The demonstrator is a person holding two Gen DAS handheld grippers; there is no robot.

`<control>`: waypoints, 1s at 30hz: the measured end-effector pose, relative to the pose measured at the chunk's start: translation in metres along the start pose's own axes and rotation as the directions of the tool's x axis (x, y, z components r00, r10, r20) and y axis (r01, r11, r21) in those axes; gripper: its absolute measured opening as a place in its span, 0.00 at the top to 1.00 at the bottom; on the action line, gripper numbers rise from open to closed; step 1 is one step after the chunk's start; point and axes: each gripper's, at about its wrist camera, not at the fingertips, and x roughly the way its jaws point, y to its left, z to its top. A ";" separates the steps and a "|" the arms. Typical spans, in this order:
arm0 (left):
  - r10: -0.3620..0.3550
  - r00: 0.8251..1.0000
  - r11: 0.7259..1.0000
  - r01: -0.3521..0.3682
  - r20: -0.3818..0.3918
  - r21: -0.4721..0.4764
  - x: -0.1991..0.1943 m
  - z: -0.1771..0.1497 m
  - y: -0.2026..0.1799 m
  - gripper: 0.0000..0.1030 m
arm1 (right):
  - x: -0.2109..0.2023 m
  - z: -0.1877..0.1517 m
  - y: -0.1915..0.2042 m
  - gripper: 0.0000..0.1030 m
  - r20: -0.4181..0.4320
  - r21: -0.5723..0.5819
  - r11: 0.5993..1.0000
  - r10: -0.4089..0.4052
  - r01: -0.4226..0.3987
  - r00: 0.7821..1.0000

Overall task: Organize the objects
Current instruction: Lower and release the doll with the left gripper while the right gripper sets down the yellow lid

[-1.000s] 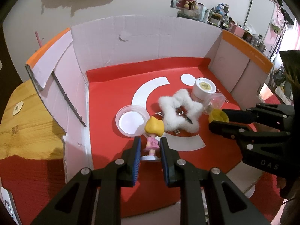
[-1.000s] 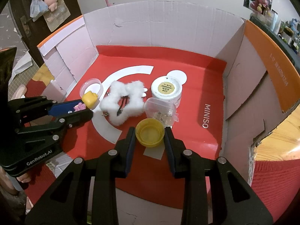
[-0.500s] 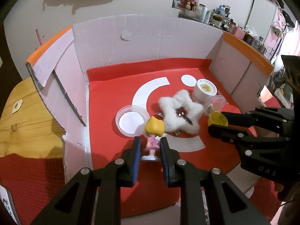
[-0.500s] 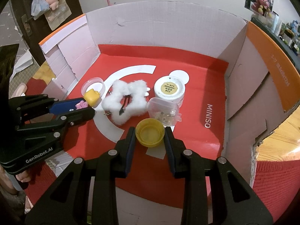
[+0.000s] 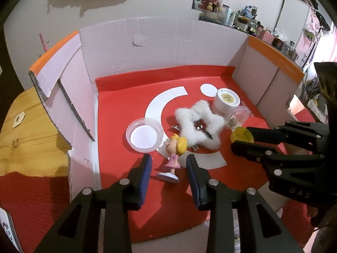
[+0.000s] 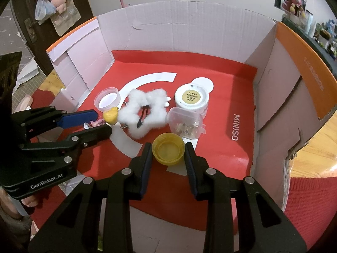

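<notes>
A small doll [image 5: 173, 157] with yellow hair and a pink dress leans tilted on the red mat between the open fingers of my left gripper [image 5: 168, 169], which no longer touch it. It also shows in the right wrist view [image 6: 109, 116]. My right gripper [image 6: 168, 149] is shut on a yellow cap [image 6: 168, 151], held just above the mat; the cap also shows in the left wrist view [image 5: 242, 137]. A fluffy white star [image 5: 200, 124] with a black hair clip lies mid-mat.
A clear round lid [image 5: 145, 135] lies left of the doll. A white jar [image 6: 192, 100] and a clear small box [image 6: 186, 124] stand beyond the cap. Cardboard walls [image 5: 160, 48] enclose the red mat on three sides.
My left gripper has opened and let go of the doll, which now leans tilted. My right gripper still holds the yellow cap, nearly in place.
</notes>
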 end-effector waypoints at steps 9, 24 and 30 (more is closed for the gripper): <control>-0.001 1.000 1.000 0.001 0.015 0.014 -0.007 -0.003 -0.005 0.52 | -0.004 -0.004 0.001 0.71 0.003 0.008 1.000 0.005 -0.005 1.000; 0.011 0.999 1.000 -0.011 0.053 -0.004 -0.027 -0.007 -0.001 0.45 | -0.017 -0.007 0.008 0.37 0.034 0.004 1.000 -0.012 0.012 0.999; 0.021 0.998 1.000 -0.020 0.053 -0.014 -0.032 -0.011 0.002 0.43 | -0.021 -0.008 0.010 0.37 0.040 0.003 1.000 -0.008 0.008 0.999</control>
